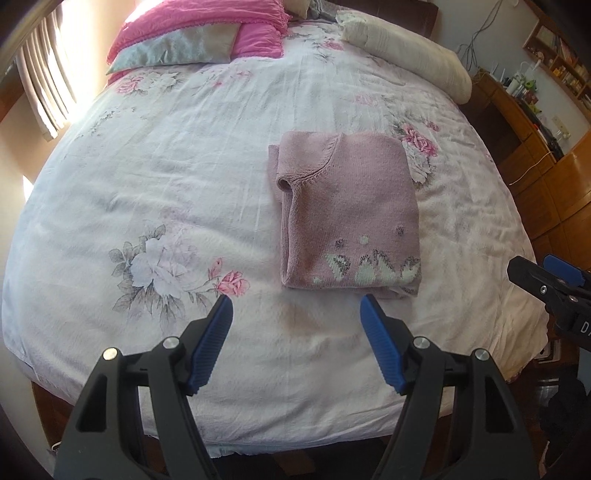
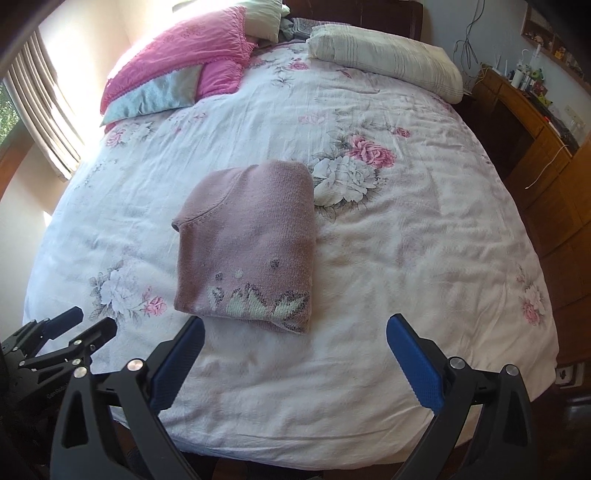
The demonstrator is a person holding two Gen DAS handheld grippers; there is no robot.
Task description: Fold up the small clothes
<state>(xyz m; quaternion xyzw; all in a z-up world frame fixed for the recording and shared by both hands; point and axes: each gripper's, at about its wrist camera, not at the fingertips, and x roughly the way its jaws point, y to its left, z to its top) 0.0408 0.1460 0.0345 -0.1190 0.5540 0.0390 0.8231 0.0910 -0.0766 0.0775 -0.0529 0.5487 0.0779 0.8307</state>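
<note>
A dusty-pink knitted sweater (image 1: 347,210) (image 2: 247,247) lies folded into a neat rectangle on the floral bedspread (image 1: 166,192) (image 2: 406,258), its neckline to the left and a pale leaf pattern along the near edge. My left gripper (image 1: 295,306) hovers open just in front of that near edge, holding nothing. My right gripper (image 2: 295,328) is also open and empty, its left finger close to the sweater's near edge without touching it. Each gripper shows in the other's view: the right gripper (image 1: 546,277) at the right edge, the left gripper (image 2: 88,321) at lower left.
Pink and grey pillows (image 1: 199,33) (image 2: 173,70) and a cream bolster (image 1: 406,51) (image 2: 384,62) lie at the head of the bed. A wooden desk and shelves (image 1: 535,122) (image 2: 535,122) stand to the right. A curtained window (image 1: 40,81) is at left.
</note>
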